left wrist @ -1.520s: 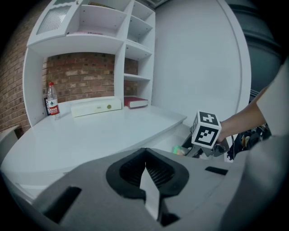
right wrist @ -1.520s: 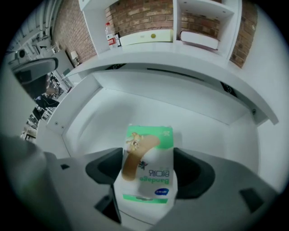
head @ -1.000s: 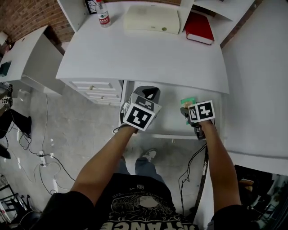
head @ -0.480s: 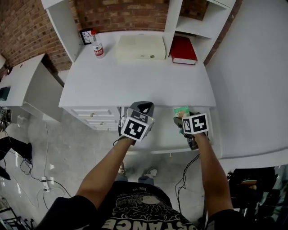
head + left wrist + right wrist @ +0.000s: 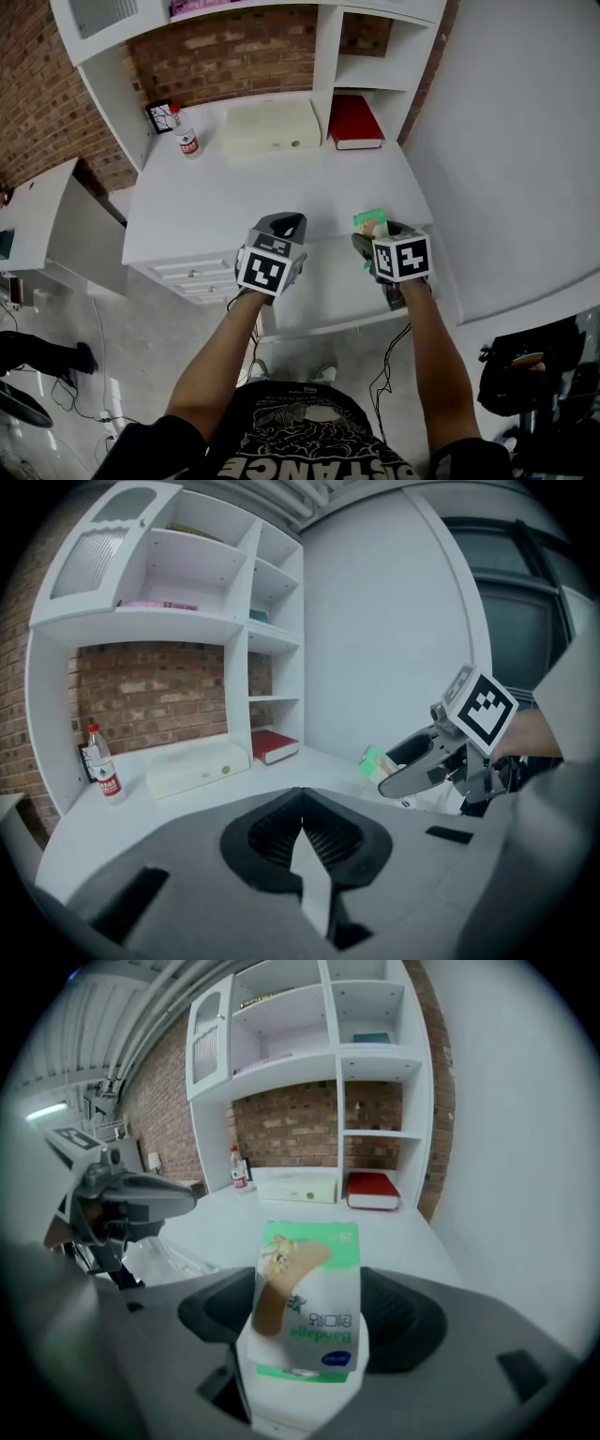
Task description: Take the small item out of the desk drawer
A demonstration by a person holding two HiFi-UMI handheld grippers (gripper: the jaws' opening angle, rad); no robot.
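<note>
Raised from the drawer (image 5: 323, 286), the likely light, crushable box (image 5: 309, 1279) is gripped at its near end by the right tool (image 5: 309, 1340); left tool (image 5: 302, 841) closed, empty

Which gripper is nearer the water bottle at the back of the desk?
Left. The left gripper hovers near the desk's front edge, right of the water bottle; the right gripper, shut on the bandage box, is farther right.
</note>
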